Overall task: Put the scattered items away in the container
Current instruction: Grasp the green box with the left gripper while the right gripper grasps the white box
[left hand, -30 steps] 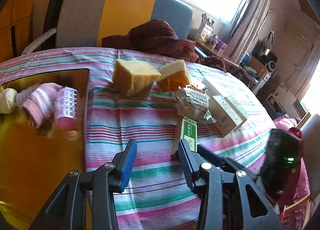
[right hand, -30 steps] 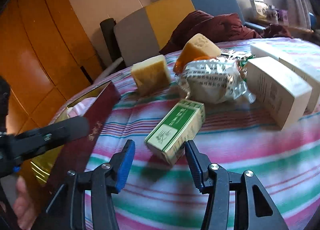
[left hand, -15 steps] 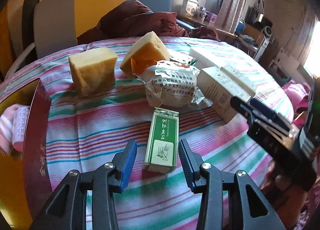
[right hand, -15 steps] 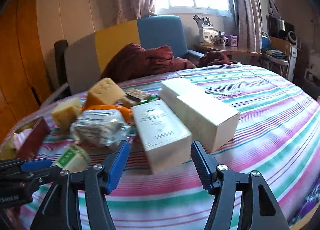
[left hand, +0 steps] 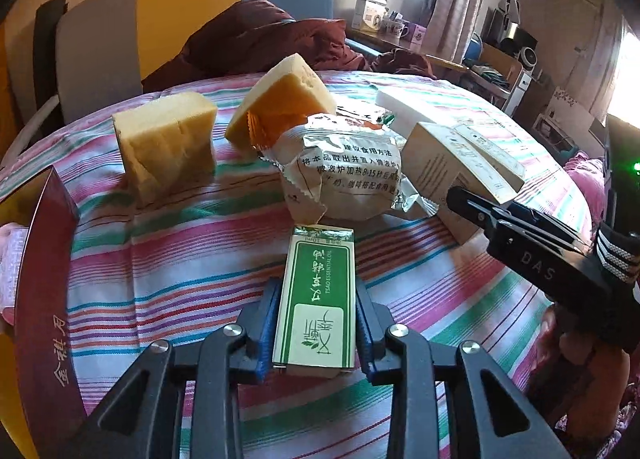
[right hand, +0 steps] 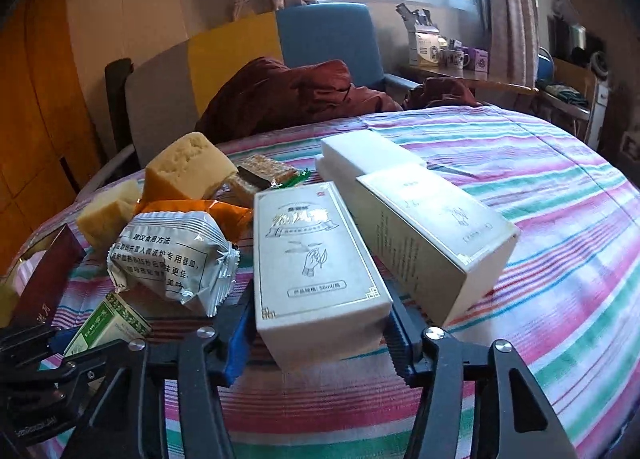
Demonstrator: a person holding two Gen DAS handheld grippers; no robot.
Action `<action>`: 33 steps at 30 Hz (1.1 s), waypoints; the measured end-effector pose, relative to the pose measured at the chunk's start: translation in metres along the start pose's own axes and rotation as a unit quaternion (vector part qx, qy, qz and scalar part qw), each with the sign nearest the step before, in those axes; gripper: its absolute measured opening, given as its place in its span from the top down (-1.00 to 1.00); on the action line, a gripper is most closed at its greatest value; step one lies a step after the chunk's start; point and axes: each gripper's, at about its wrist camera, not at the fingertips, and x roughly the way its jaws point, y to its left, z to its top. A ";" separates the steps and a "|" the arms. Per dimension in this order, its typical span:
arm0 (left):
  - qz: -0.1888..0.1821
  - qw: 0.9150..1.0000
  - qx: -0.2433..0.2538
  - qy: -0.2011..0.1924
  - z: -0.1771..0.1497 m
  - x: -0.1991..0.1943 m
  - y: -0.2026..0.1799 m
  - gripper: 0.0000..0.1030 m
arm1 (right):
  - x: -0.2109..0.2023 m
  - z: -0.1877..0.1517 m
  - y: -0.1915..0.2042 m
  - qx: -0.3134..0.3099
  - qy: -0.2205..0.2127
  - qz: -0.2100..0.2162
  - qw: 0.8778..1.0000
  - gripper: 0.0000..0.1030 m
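The green box [left hand: 318, 299] lies on the striped bench [left hand: 168, 259] between the fingers [left hand: 267, 323] of the left gripper [left hand: 316, 329]. Its long axis runs straight ahead along them, and its far end points toward the silver packet [left hand: 348, 175] just beyond. The blue pads flank its near half and are closing; they look to be at its long sides, though a firm pinch I cannot confirm. To do this step well, let the pads seat squarely on both long sides before lifting, then raise it level and carry it to the red container [left hand: 44, 299], which sits off the left finger.

From the right wrist, the white carton [right hand: 316, 271] sits between the right gripper's [right hand: 320, 339] fingers [right hand: 236, 339]. Its long axis also runs ahead, tipped slightly leftward at the far end. These fingers are closing too, the pads near its near-end sides; contact is unclear. A second carton [right hand: 436, 235] lies against its right side, so lift it straight up to avoid dragging the neighbour.
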 end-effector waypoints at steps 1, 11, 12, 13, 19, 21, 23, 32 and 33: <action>0.000 1.000 0.001 -0.001 -0.002 -0.001 0.000 0.37 | -0.003 -0.003 0.001 0.003 -0.002 -0.001 1.000 -0.07; -0.007 1.000 -0.012 0.010 -0.027 -0.028 0.004 0.37 | -0.042 -0.026 0.017 0.015 -0.003 0.032 0.999 0.00; -0.008 1.000 -0.012 0.010 -0.030 -0.031 0.004 0.37 | -0.048 -0.029 0.019 0.012 0.000 0.030 0.999 0.00; -0.008 1.000 -0.012 0.010 -0.033 -0.034 0.004 0.37 | -0.055 -0.034 0.022 0.008 0.003 0.030 1.000 0.00; -0.006 1.000 -0.007 0.010 -0.045 -0.043 0.003 0.36 | -0.079 -0.057 0.032 -0.005 0.020 0.047 0.999 0.00; -0.010 1.000 -0.012 0.011 -0.045 -0.042 0.004 0.36 | -0.080 -0.060 0.036 -0.009 0.027 0.047 0.998 -0.02; -0.015 1.000 -0.021 0.015 -0.044 -0.042 0.007 0.36 | -0.082 -0.061 0.037 -0.012 0.025 0.052 0.998 -0.10; -0.024 0.999 -0.026 0.012 -0.039 -0.038 0.007 0.34 | -0.074 -0.050 0.048 -0.022 0.014 0.028 0.999 -0.33; -0.024 0.999 -0.025 0.010 -0.040 -0.037 0.007 0.34 | -0.072 -0.049 0.049 -0.025 0.016 0.029 0.999 -0.15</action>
